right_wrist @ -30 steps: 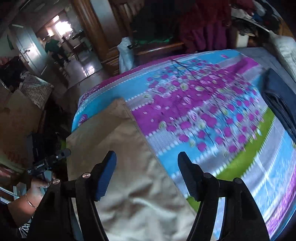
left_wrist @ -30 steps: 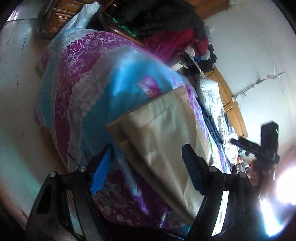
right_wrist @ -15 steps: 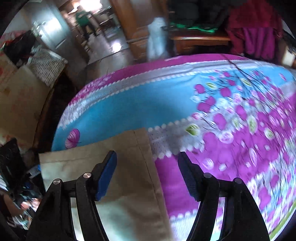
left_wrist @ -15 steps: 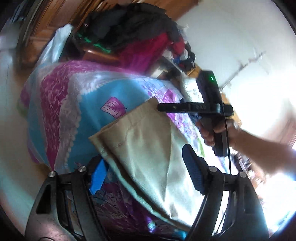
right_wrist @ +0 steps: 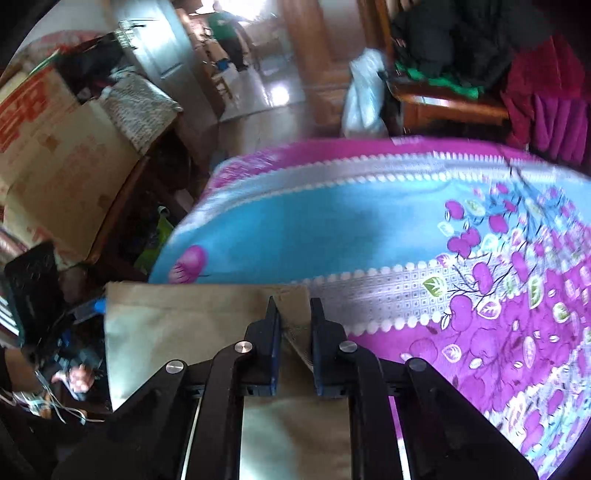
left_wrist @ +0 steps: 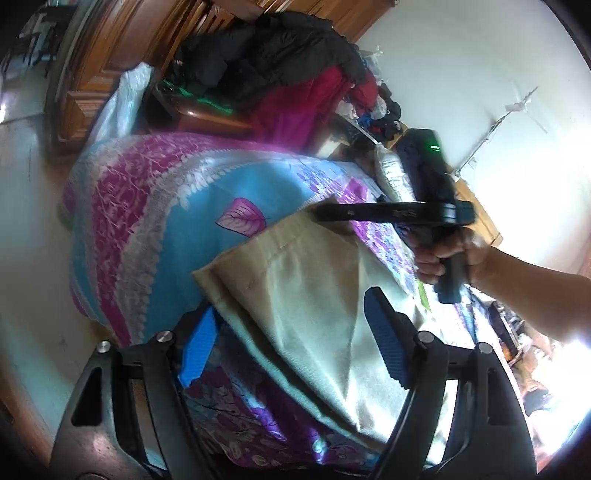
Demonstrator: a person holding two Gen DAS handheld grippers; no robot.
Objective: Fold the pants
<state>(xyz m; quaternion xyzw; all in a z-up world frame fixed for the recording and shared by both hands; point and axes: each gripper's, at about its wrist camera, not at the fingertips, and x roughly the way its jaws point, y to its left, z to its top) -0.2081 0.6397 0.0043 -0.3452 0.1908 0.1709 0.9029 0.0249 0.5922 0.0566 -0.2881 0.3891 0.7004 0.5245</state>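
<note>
Beige pants [left_wrist: 306,295] lie along the near edge of a bed with a blue and magenta floral cover [left_wrist: 155,229]. My left gripper [left_wrist: 291,339] is open, its blue pads [left_wrist: 384,343] straddling the near hem corner, with cloth between them and no grip. In the left wrist view, a hand [left_wrist: 443,254] holds my right gripper [left_wrist: 321,214] with its tip at the far hem corner. In the right wrist view, my right gripper [right_wrist: 293,314] is shut on a raised fold at the hem corner of the pants [right_wrist: 177,325].
Dark and red clothes [left_wrist: 295,70] are piled on wooden furniture beyond the bed's foot. Cardboard boxes [right_wrist: 55,155] and clutter stand on the floor to the left of the bed. A person [right_wrist: 225,33] stands far off in a doorway. Bare bed cover [right_wrist: 480,295] stretches right.
My right gripper moved down to the hem corner of the pants and went from wide open to shut on it. The left gripper stayed open over the other corner.
</note>
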